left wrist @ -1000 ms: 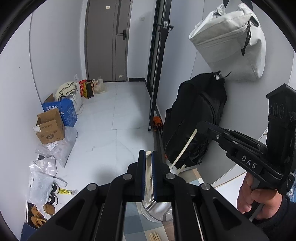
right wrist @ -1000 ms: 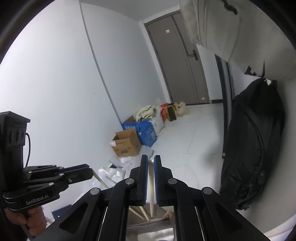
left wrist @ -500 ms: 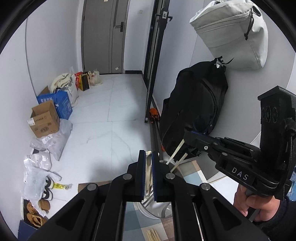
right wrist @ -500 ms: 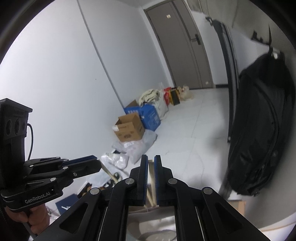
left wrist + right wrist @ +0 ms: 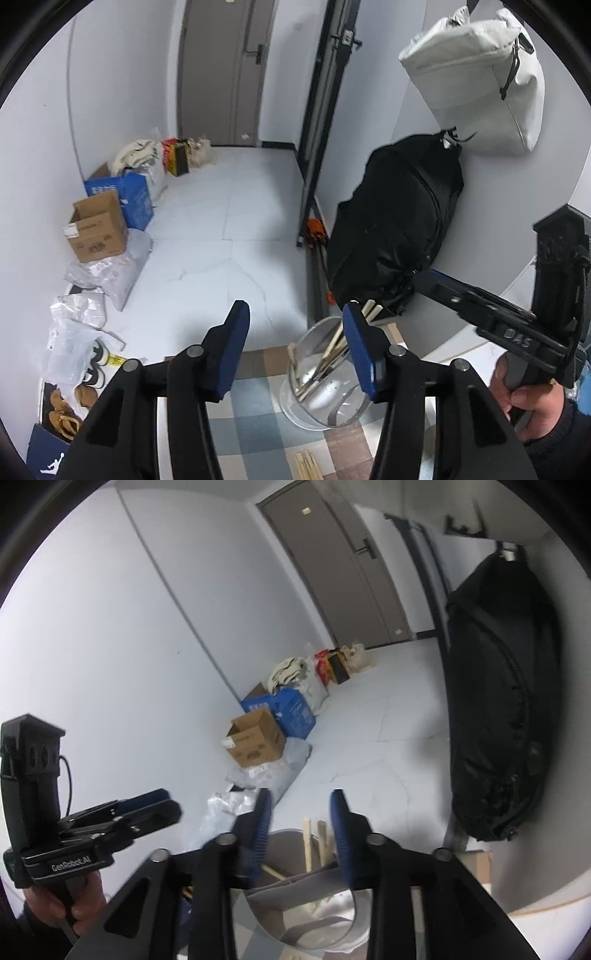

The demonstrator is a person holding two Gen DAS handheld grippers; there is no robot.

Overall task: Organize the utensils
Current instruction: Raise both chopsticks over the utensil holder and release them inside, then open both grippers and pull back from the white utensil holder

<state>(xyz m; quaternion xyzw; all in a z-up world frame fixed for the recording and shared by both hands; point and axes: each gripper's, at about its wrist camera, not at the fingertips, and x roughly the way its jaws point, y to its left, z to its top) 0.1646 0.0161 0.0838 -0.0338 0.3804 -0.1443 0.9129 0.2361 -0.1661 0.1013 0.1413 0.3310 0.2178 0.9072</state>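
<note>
A round metal holder [image 5: 325, 387] stands on the checked tablecloth [image 5: 251, 406] with several wooden chopsticks [image 5: 332, 347] leaning in it. My left gripper [image 5: 295, 347] is open and empty, just left of and above the holder. More loose chopsticks [image 5: 306, 467] lie on the cloth near the bottom edge. In the right wrist view my right gripper [image 5: 300, 834] is open and empty right above the holder [image 5: 314, 915], with chopsticks [image 5: 314, 843] standing between its fingers. The right gripper also shows at the right of the left wrist view [image 5: 424, 280].
A black backpack [image 5: 399, 236] and a pale grey bag [image 5: 476, 74] hang on the wall right behind the table. On the floor lie a cardboard box [image 5: 98, 230], a blue box [image 5: 125, 199], plastic bags [image 5: 77, 332] and shoes.
Both grippers have opened and released their chopsticks into the holder. Both views have tilted down toward the holder.
</note>
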